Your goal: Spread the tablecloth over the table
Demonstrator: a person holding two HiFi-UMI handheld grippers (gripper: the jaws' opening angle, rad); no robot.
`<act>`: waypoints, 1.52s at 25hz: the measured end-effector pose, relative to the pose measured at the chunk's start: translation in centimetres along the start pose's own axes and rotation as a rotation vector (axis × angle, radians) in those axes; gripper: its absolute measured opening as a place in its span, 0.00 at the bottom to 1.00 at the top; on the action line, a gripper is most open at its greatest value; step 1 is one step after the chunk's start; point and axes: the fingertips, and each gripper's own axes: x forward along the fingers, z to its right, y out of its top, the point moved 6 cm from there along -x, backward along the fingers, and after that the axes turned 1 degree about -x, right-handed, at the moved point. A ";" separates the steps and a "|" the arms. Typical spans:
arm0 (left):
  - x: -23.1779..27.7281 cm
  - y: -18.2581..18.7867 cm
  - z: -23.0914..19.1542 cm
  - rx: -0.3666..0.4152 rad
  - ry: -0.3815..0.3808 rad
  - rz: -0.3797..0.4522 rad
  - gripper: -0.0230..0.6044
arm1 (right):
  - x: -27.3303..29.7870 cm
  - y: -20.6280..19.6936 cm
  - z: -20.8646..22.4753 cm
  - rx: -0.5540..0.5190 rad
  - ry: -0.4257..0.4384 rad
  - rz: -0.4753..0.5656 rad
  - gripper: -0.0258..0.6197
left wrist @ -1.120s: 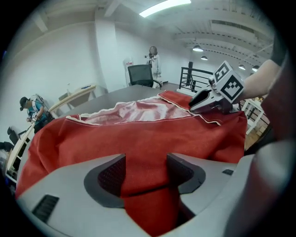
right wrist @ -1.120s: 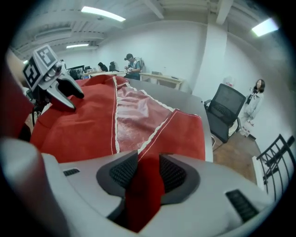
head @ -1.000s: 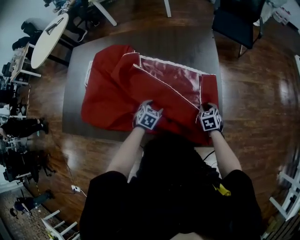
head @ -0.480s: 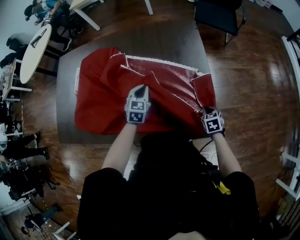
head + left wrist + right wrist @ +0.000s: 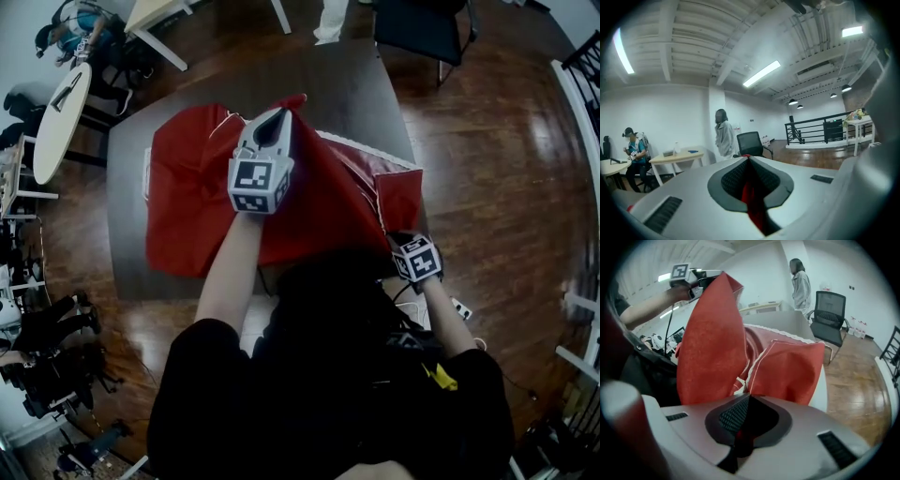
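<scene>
A red tablecloth (image 5: 192,202) with white trim lies bunched on the dark table (image 5: 361,89). My left gripper (image 5: 284,114) is raised high above the table. It is shut on a fold of the cloth, and red fabric (image 5: 751,199) shows pinched between its pads. A tall red sheet (image 5: 712,343) hangs from it. My right gripper (image 5: 398,242) is low at the table's near right corner. Its jaws have just been closing and now pinch the cloth's near edge (image 5: 740,432). The left gripper (image 5: 701,280) shows at the top left of the right gripper view.
A black office chair (image 5: 422,23) stands past the table's far right corner, and a person's legs (image 5: 328,19) show beside it. A round white table (image 5: 61,108) and seated people are at the left. A railing (image 5: 820,131) runs along the room's far side.
My left gripper has shut on the cloth and risen, lifting a fold into a tall peak. My right gripper has slid right toward the near corner, drawing the cloth's edge with it.
</scene>
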 end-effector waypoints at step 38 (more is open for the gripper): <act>13.3 -8.7 -1.5 0.073 -0.175 -0.398 0.56 | -4.6 4.4 1.8 0.124 0.171 0.292 0.09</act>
